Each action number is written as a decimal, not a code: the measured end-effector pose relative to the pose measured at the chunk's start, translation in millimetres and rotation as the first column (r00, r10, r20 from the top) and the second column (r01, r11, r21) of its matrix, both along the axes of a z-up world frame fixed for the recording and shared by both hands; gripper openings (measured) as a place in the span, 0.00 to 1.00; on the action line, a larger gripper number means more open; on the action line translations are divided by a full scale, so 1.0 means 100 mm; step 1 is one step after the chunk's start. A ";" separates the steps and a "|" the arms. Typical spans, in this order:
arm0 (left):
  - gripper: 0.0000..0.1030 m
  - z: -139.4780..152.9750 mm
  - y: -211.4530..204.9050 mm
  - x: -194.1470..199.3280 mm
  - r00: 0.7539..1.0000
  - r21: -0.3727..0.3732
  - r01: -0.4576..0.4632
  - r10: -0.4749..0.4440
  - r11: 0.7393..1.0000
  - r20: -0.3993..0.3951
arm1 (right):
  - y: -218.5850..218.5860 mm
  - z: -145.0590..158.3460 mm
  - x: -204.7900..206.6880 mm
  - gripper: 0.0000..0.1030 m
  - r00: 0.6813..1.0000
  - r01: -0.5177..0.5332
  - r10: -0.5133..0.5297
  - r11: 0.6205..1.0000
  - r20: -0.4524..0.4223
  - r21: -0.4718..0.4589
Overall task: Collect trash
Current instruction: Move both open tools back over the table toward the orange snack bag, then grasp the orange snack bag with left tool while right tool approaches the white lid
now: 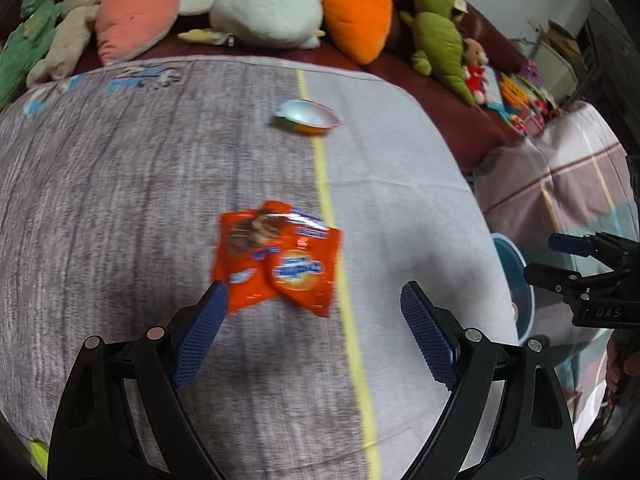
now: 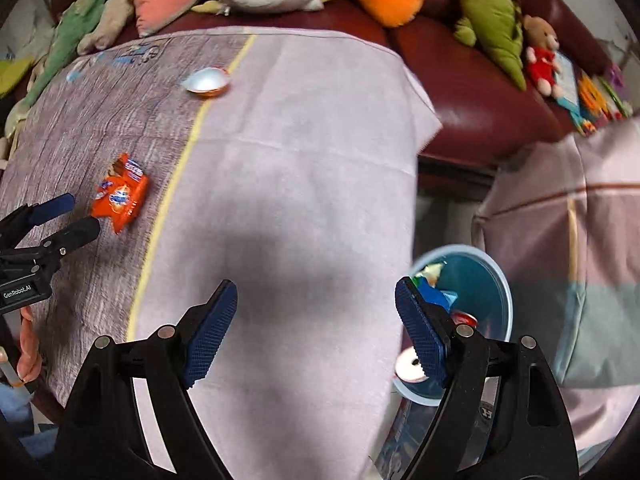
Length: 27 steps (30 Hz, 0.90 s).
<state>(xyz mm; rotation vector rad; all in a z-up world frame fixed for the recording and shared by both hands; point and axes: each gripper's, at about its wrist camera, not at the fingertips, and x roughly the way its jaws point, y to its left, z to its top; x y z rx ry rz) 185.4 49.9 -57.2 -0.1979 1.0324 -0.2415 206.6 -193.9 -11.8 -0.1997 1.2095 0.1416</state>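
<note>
An orange snack wrapper (image 1: 276, 258) lies crumpled on the cloth-covered table (image 1: 120, 200), just ahead of my left gripper (image 1: 314, 312), whose blue-padded jaws stand open and empty above it. The wrapper (image 2: 120, 194) also shows at the left of the right wrist view, next to the left gripper (image 2: 72, 216). A small empty foil cup (image 1: 310, 117) lies farther back by the yellow stripe; the same cup (image 2: 208, 82) appears in the right wrist view. My right gripper (image 2: 316, 312) hangs open and empty over the table's bare right part, beside a blue bin (image 2: 492, 280) holding trash.
Plush toys, among them an orange carrot (image 1: 358, 16) and a green dinosaur (image 1: 438, 40), line a dark red sofa (image 2: 480, 108) behind the table. The blue bin (image 1: 518, 280) stands on the floor off the table's right edge. A second cloth-covered surface (image 2: 580, 240) is to the right.
</note>
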 end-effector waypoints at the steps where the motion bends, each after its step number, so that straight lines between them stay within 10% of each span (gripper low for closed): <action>1: 0.86 -0.01 0.06 0.01 1.000 0.000 -0.007 0.007 1.000 0.001 | 0.07 0.00 0.02 0.75 1.000 -0.010 0.010 1.000 -0.003 -0.006; 18: 0.87 -0.58 0.17 0.44 0.998 0.039 -0.037 0.039 0.999 -0.046 | 0.67 -0.15 0.54 0.75 0.993 -0.109 0.109 0.994 -0.038 -0.023; 21: 0.41 -0.57 0.13 0.45 0.999 0.065 -0.033 0.034 0.997 -0.016 | 0.75 -0.14 0.65 0.75 0.991 -0.132 0.131 0.991 -0.035 -0.022; 27: 0.27 -0.47 0.40 0.55 0.996 0.046 -0.085 0.084 0.995 0.021 | 0.96 -0.16 1.01 0.75 0.984 -0.175 0.174 0.984 -0.041 -0.014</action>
